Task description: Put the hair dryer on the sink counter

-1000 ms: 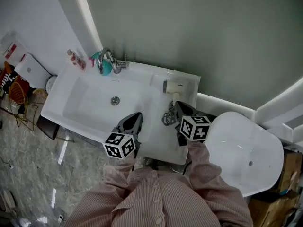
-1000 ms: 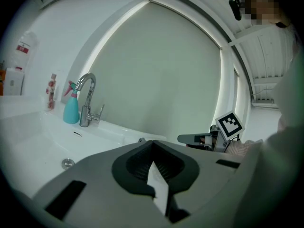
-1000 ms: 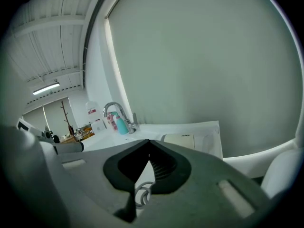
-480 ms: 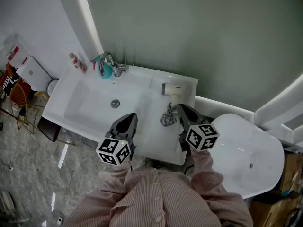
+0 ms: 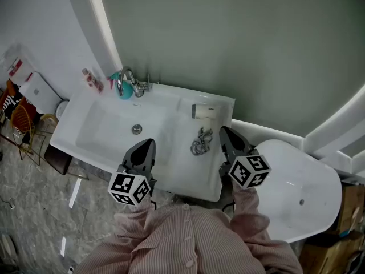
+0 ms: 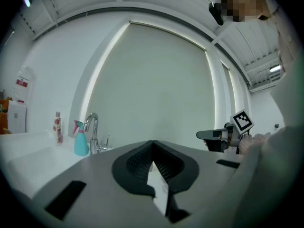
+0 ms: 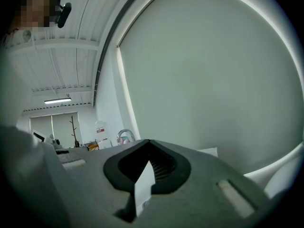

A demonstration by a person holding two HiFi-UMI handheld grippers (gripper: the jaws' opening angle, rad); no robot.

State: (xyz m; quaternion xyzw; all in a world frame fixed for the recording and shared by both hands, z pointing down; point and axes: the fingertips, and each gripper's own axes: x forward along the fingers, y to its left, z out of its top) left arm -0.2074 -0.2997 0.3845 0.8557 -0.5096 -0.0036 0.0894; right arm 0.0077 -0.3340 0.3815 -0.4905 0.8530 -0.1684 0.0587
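On white sink bench (image 5: pixel 187 173), right of the basin (image 5: pixel 111 127) — white hair dryer (image 5: pixel 203 111) lying flat, grey coiled cord (image 5: pixel 199 141) just in front. Near bench front edge, left gripper (image 5: pixel 146 144): fingers (image 6: pixel 137 163) pressed together, empty. Beside cord, right gripper (image 5: pixel 224 131) — fingers (image 7: pixel 160 167) closed too, holding nothing.

Print on the small bottle (image 5: pixel 89 77) is unreadable.

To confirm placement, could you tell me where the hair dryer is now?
In the head view the hair dryer lies on the sink counter, right of the basin, its coiled cord just in front.
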